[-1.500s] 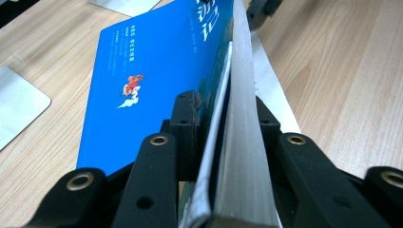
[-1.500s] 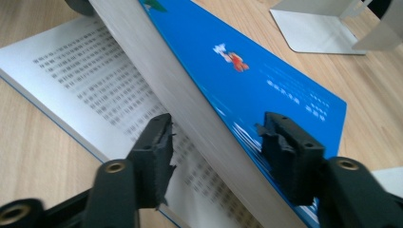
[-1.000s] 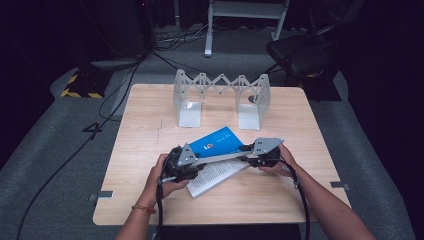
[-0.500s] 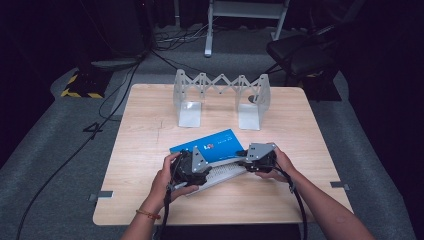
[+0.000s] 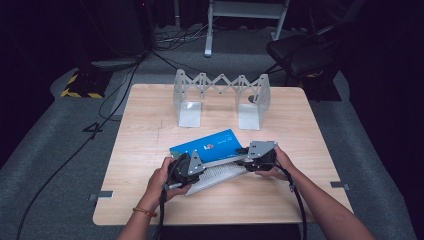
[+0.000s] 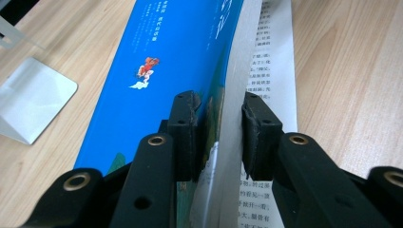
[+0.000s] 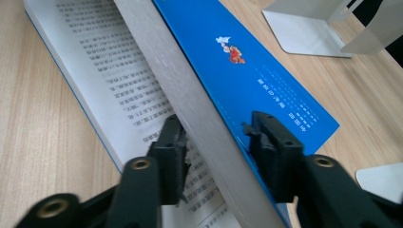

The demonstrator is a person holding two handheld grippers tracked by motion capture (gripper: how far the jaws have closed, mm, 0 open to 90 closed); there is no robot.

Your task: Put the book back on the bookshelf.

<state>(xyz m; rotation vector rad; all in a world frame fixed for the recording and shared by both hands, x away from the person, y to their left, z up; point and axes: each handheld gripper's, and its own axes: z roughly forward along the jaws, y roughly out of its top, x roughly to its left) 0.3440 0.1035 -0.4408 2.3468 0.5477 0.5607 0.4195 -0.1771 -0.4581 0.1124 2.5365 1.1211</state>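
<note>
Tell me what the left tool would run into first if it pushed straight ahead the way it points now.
The left tool already straddles the lifted half of the blue book, so it would slide further along those pages. Beyond the book, probably bare table; depth is unclear.

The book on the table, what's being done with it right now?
A person works on the book with two hand-held grippers. It lies open on the wooden table, in front of a metal rack. The left gripper straddles the raised blue-covered stack of pages near one end, one jaw on each side; the right gripper does the same at the other end. Printed pages lie flat underneath. The raised part stands partway up, neither shut nor fully open.
</note>
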